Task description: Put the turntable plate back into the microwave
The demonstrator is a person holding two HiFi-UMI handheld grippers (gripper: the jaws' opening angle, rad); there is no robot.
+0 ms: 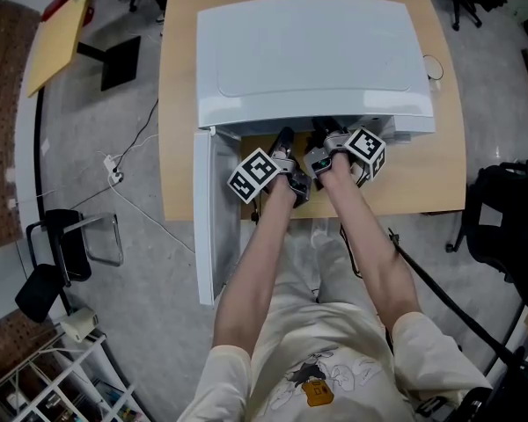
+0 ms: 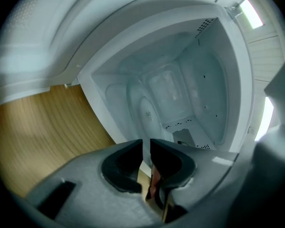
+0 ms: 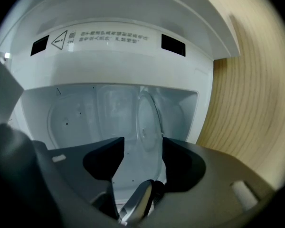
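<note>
The white microwave (image 1: 308, 60) stands on a wooden table (image 1: 180, 104) with its door (image 1: 213, 227) swung open at the left. Both grippers reach into its mouth side by side, their tips hidden under its top edge in the head view. The clear glass turntable plate (image 3: 149, 120) lies inside the cavity, and it also shows in the left gripper view (image 2: 145, 110). My left gripper (image 2: 146, 148) has only a narrow gap between its jaws, with the plate's near rim just beyond it. My right gripper (image 3: 142, 148) is wide open, with the plate beyond its jaws and nothing gripped.
On the floor at the left are a black chair (image 1: 57, 244) and white cables (image 1: 123, 192). A black bag (image 1: 510, 218) sits at the right. A yellow board (image 1: 57, 38) lies at the upper left, and a white rack (image 1: 44, 385) stands at the bottom left.
</note>
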